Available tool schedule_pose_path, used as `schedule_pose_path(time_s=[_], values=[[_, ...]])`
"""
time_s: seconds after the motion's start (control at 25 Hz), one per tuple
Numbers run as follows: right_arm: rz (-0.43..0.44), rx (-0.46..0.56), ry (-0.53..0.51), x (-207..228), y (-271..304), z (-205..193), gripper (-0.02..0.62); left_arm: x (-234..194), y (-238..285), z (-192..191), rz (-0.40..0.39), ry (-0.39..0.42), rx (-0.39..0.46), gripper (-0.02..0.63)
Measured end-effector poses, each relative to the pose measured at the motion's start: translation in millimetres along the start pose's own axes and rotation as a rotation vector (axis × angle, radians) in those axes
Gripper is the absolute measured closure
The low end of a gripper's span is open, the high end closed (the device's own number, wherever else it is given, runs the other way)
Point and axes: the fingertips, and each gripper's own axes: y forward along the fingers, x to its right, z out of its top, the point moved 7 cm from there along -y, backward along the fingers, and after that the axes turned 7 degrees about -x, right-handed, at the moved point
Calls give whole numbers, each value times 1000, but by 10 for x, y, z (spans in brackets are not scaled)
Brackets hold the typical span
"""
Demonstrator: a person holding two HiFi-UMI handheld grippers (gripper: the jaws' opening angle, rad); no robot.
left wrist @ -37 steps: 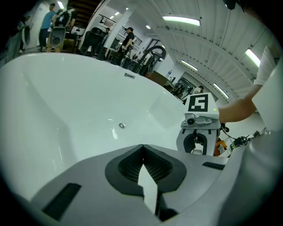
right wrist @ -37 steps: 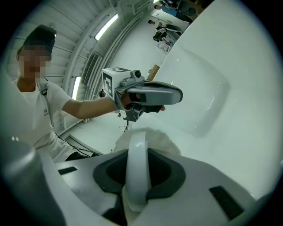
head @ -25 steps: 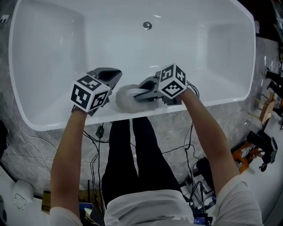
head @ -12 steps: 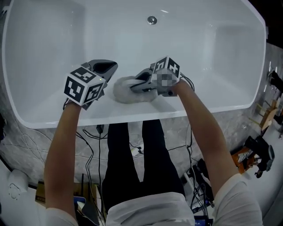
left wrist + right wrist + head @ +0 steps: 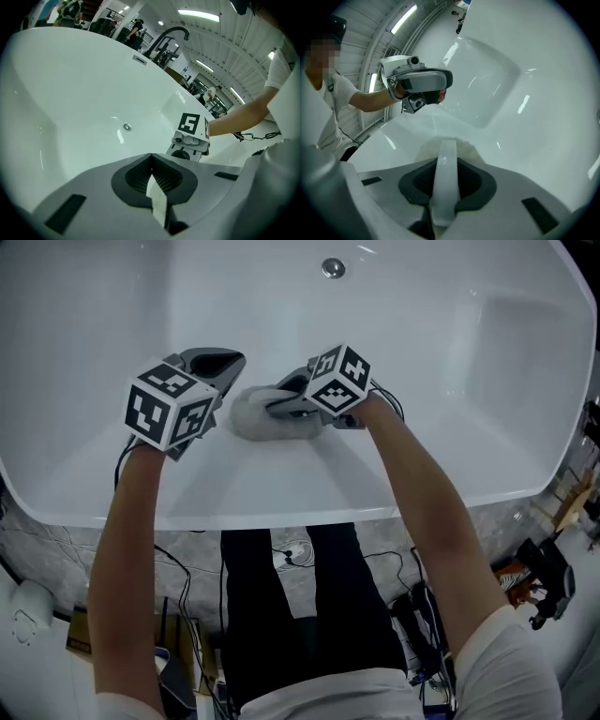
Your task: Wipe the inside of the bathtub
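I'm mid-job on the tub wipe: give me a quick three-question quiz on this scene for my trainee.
1. Fill in: the jaws of the left gripper are ____ (apart / together).
2. The wiping pad is held by: A. the left gripper; B. the right gripper; C. neither.
3. True or false: the wiping pad covers the round metal fitting in the bathtub.

Key: 1 together; 2 B; 3 false.
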Motion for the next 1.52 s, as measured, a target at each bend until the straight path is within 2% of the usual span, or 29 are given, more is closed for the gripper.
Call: schedule_pose_path(time_s=[0.2,0.36,0.64,0.96,1.52], values=[[-17,3,19,498,56,-124,503,-214,371,35,-5,-23,-15,597],[-68,8,28,909,100,-211,503,-349,623,34,-2,-14,-40,597],[-137,-10,30,1375,249,-312,503,-449,925,-15,-9,-3,-79,597],[-150,-46,25,1659,328,-375,503,-462,1147,-49,-24,0,-104,596],[-169,-74,69,1939,55,-869,503,-330,1499,-29,-51,-4,-119,596]])
